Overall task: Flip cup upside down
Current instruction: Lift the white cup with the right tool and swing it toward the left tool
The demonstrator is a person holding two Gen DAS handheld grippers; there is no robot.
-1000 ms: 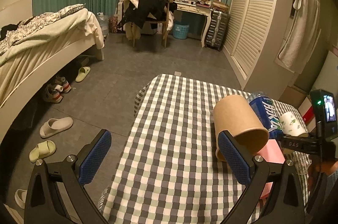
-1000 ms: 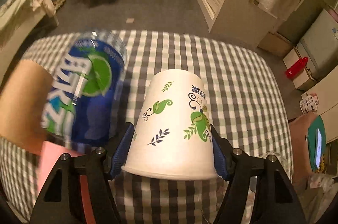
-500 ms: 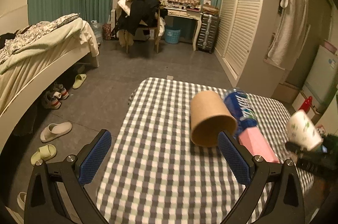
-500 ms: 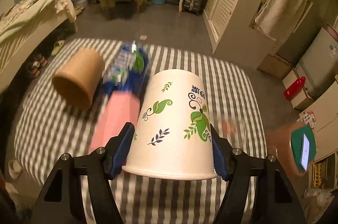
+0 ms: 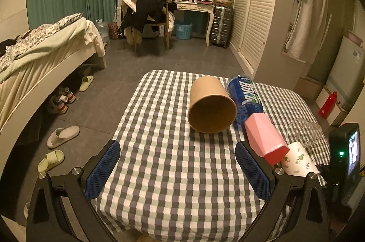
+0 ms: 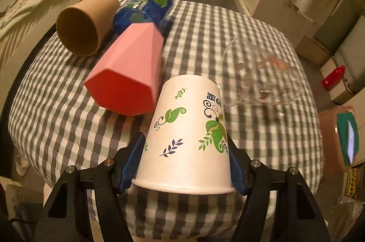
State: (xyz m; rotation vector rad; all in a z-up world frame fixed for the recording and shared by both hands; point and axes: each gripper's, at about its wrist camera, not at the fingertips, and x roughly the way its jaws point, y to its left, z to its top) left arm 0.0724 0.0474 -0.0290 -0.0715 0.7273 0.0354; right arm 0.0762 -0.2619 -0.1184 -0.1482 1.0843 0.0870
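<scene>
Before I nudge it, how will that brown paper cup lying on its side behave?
The brown paper cup lies on its side, open mouth toward the left gripper, so it will probably roll, curving because it tapers. It looks empty and thin-walled, likely light and easily crushed. The blue bottle beside it may block rolling that way.

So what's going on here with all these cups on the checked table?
A person holds a two-finger gripper in each hand. The right gripper is clamped on a white paper cup printed with leaves, held above the checked tablecloth with its rim toward the camera. The left gripper is open and holds nothing. A brown paper cup, a blue bottle and a pink cup lie on their sides.
</scene>
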